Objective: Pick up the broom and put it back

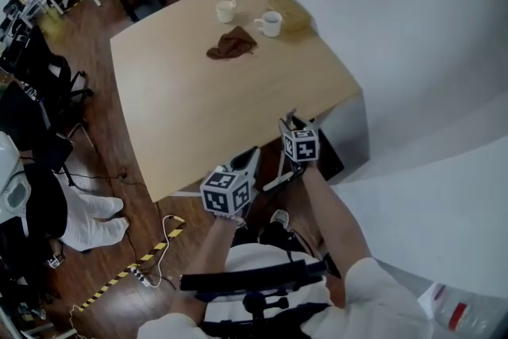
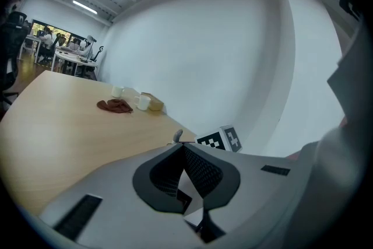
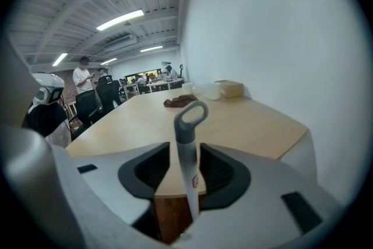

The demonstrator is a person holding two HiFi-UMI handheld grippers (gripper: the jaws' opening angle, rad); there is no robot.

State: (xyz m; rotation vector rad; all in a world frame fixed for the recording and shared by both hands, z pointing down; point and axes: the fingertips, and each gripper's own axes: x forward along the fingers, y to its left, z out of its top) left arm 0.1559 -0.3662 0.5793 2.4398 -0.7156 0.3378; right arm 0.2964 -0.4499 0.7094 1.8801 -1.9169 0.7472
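Right gripper (image 3: 185,151): jaws stand wide apart, one to each side of the broom (image 3: 187,125), with a gap at each pad, so nothing is clamped yet. Only the grey handle shows, upright, with its hanging loop just above the worktop (image 1: 198,91) edge. It stands at the near corner beside the wall (image 3: 280,38), probably leaned there for storage; the head is out of view. The gripper is lined up on the upper shaft below the loop, likely so the grip cannot slide off.

Left gripper (image 2: 182,147): jaws closed, empty, held low beside the right, apparently in reserve for a second hold.

Two cups (image 1: 270,23), cloth (image 1: 232,44) and box (image 1: 290,10) lie far across the worktop, well clear.

Judgement: pickup about to begin.
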